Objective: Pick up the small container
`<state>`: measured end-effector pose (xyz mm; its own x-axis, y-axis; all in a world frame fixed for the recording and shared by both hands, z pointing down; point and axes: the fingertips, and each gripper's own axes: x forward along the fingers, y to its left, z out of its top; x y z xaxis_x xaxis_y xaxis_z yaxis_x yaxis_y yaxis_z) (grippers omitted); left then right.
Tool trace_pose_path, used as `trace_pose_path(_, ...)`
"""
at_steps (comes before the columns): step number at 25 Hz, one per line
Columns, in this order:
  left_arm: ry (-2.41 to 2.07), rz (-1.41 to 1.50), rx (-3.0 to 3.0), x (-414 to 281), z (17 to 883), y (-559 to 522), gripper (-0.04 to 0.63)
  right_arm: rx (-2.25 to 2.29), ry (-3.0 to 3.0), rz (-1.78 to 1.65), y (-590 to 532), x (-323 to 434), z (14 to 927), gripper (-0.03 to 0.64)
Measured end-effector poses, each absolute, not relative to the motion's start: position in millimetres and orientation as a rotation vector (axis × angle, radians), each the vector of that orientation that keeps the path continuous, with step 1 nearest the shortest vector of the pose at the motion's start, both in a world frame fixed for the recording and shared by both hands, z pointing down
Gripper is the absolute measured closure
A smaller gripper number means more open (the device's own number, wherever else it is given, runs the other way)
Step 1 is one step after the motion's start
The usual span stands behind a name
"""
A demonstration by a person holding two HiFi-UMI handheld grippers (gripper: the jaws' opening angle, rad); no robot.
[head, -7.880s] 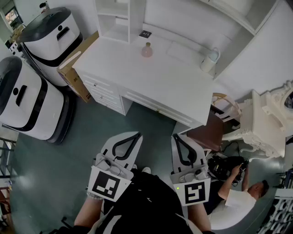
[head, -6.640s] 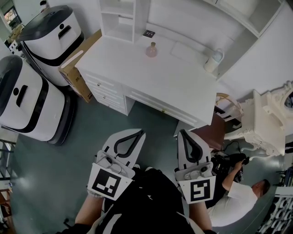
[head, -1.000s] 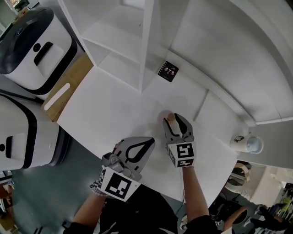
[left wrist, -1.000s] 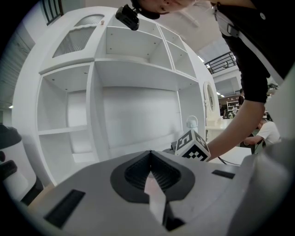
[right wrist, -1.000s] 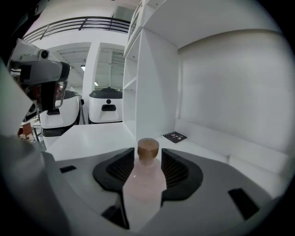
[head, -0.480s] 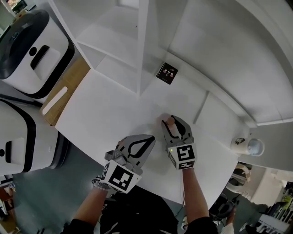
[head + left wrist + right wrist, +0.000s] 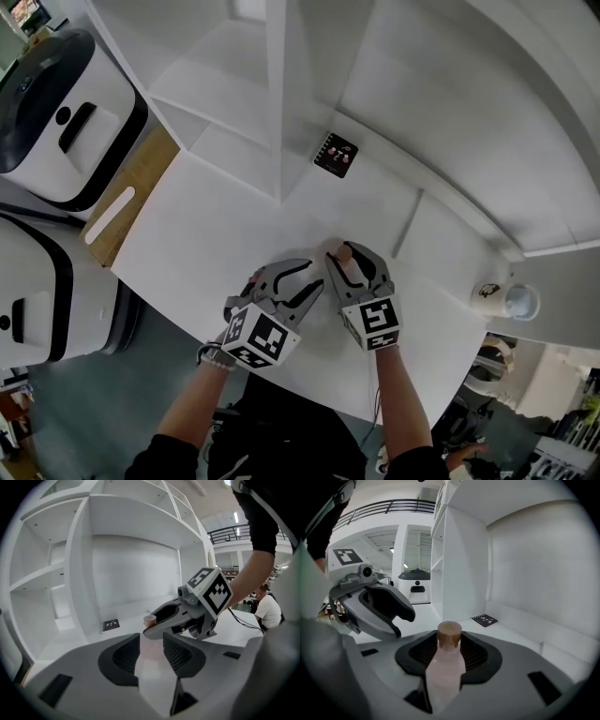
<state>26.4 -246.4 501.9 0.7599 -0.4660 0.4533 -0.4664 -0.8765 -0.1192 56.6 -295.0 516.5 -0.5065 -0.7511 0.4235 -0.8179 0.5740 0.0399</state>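
The small container (image 7: 344, 249) is a pale pink bottle with a brown cork; it stands on the white desk (image 7: 197, 234). My right gripper (image 7: 351, 259) is shut on its body, and the cork rises above the pads in the right gripper view (image 7: 449, 633). My left gripper (image 7: 315, 281) sits just to the left, its tips close to the right gripper's jaw. Its jaws have just been opening and nothing is gripped between them (image 7: 151, 641). Past the gap I see the pink bottle's cork (image 7: 150, 619).
A small black card (image 7: 336, 155) lies farther back on the desk, by a white shelf unit (image 7: 272, 94). A white lidded cup (image 7: 512, 300) stands at the desk's right end. Two white machines (image 7: 56, 103) and a cardboard panel (image 7: 122, 202) are beyond the left edge.
My left gripper has dropped lower and moved right, up beside the right gripper, and its jaws have parted. The right gripper has stayed around the bottle.
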Motion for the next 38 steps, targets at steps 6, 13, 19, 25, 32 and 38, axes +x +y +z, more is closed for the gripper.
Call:
trace_pose_path(6,-0.671,0.923,2.965,42,535,-260,0.307,1.253,-2.418,0.226,-295,56,516,0.460)
trace_pose_path(13,-0.544,0.976,2.950,60,561,-271,0.255,1.237,-2.420,0.215,-296,55,517,0.460)
trace_pose_path(19,-0.468,1.016,2.979,76,567,-275,0.236,1.228,-2.423,0.215,-295,54,516,0.460)
trace_pose_path(25,-0.425,1.034,2.989,86,575,-280,0.225,1.236,-2.427,0.194,-296,54,516,0.460)
trace_pose_path(32,-0.358,1.049,2.954,89,583,-282,0.225,1.256,-2.435,0.207,-298,55,516,0.460)
trace_pose_path(38,-0.396,1.046,2.961,89,581,-285,0.219,1.269,-2.416,0.216,-297,56,517,0.468)
